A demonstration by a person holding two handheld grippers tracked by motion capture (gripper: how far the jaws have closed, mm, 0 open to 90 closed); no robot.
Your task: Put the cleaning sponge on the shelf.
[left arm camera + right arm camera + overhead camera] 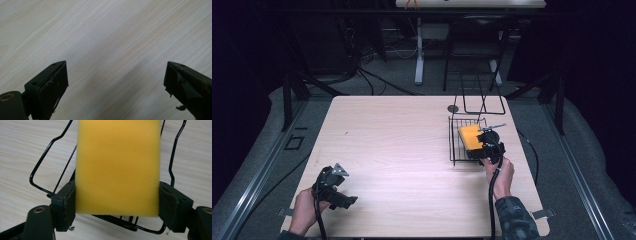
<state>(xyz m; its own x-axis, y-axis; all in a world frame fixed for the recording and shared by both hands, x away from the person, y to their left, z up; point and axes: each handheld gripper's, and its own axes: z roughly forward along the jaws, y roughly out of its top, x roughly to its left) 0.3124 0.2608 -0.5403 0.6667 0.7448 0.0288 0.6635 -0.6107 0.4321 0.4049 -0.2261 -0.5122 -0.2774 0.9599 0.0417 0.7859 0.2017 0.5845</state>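
The right gripper is clamped on a yellow sponge, one jaw pressed against each long side near the sponge's near end, as the right gripper view shows. In the high view the sponge sits over the black wire rack at the right side of the table, near its front edge; whether the sponge rests on the wires or is held just above them cannot be told. Judged from this position, the work is either at placement or at pick-up: the grasp is made, and the sponge has neither been let go in the rack nor carried clear of it. The sponge runs forward from between the jaws, away from the hand, with rack wires visible on both sides of it and beneath its near end. The left gripper lies near the front left corner of the table, well apart from the rack, with its jaws spread wide over bare wood and nothing between them.
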